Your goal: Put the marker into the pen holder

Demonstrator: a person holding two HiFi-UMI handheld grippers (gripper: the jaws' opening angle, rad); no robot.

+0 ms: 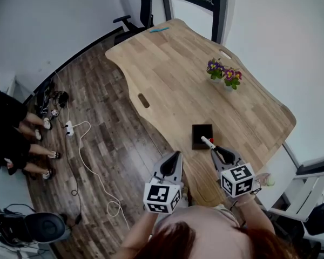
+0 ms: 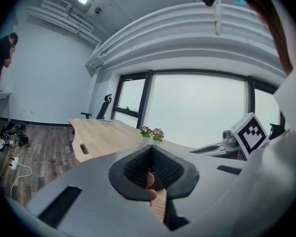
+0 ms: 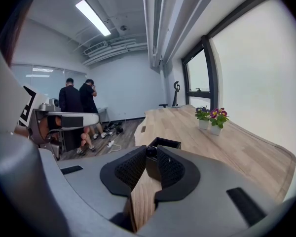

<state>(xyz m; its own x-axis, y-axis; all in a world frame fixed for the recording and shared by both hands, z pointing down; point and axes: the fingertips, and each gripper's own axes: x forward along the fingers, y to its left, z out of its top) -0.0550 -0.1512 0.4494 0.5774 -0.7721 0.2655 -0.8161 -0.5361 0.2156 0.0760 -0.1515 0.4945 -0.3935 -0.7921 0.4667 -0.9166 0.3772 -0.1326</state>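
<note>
White marker (image 1: 207,142) in half-closed right gripper (image 1: 215,150); tip at pen holder (image 1: 201,131)

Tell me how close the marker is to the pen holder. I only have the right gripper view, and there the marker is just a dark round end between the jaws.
Observer: In the head view, the front end of the white-and-red marker gripped by the right gripper overlaps the near edge of the pen holder. The marker is not inside it yet.
Operator: And my other hand, is it holding anything?
Observer: The left gripper view shows the left gripper with its jaws meeting at the tips and gripping no object.
</note>
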